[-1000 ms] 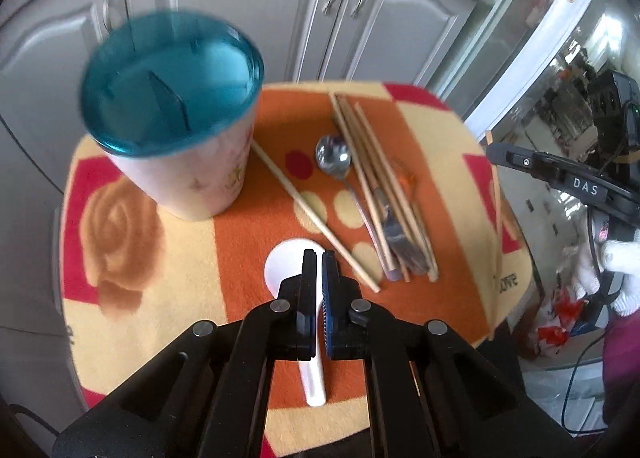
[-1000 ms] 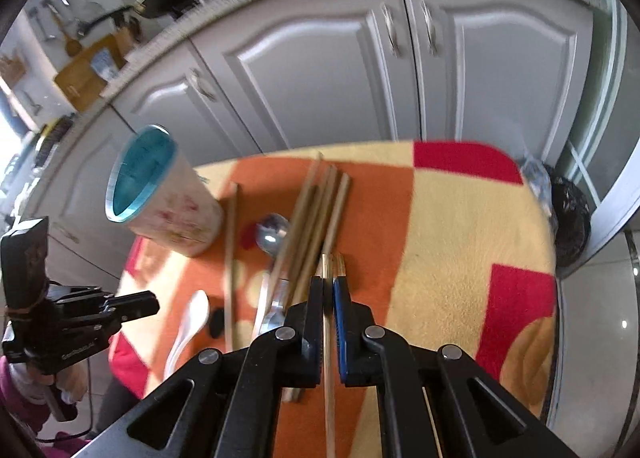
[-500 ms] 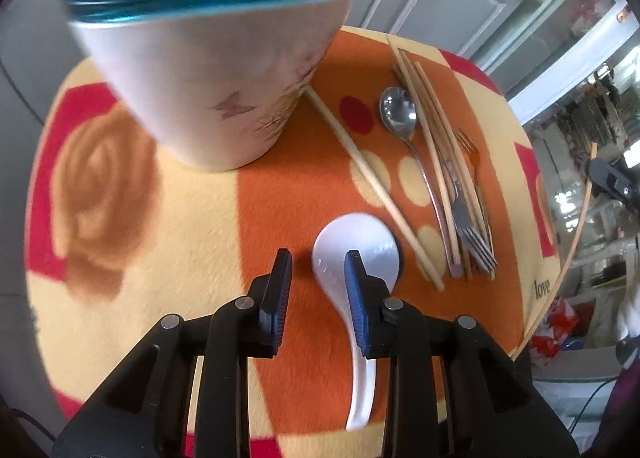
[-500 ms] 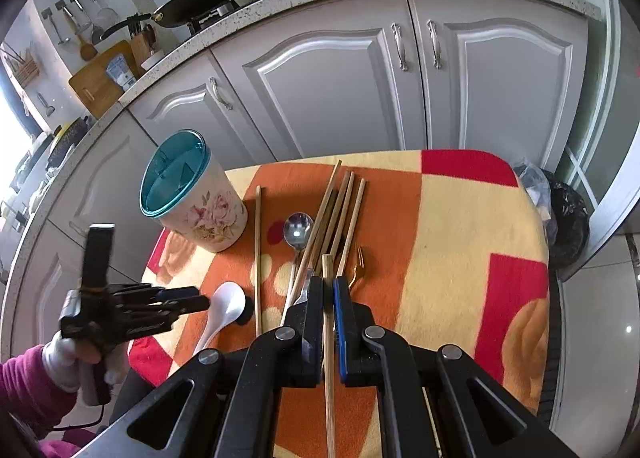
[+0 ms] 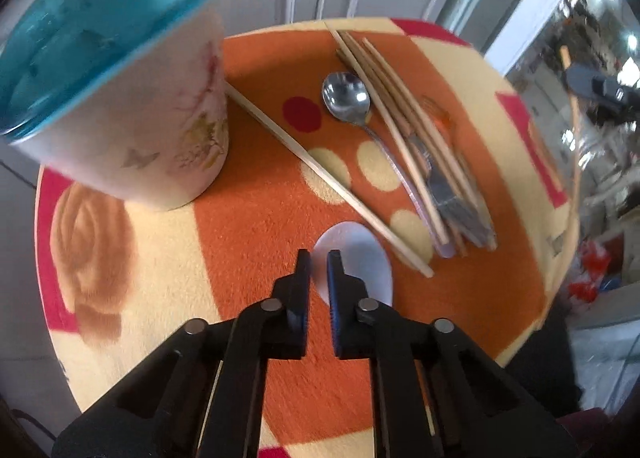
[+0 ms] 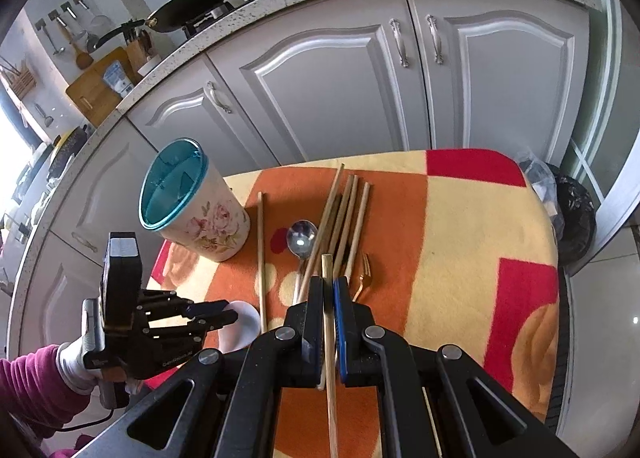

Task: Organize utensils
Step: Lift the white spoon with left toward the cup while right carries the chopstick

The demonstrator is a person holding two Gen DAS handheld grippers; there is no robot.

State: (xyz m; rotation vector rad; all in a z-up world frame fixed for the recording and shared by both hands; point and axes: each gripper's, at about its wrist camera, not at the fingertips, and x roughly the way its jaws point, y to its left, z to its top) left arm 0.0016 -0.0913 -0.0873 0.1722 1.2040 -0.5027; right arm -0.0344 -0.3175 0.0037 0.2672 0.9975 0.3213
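The left gripper [image 5: 318, 258] hangs just over the bowl of the white ceramic soup spoon [image 5: 360, 262], its jaws a little apart and gripping nothing, with the spoon's left edge showing through the gap. The spoon lies flat on the bench under an orange, yellow and red patterned cloth [image 5: 256, 218]. The right gripper [image 6: 329, 284] is clenched on a single light wooden chopstick [image 6: 329, 338], which runs up between its jaws and pokes out past the tips, held above the cloth. To the left stands the upright floral holder with a teal rim [image 5: 120, 98]. Beside it a lone wooden chopstick [image 5: 320, 174] lies slantwise, apart from a bundle of wooden chopsticks [image 5: 400, 98] that overlaps a shiny metal spoon [image 5: 346, 98] and a metal fork [image 5: 448, 194].
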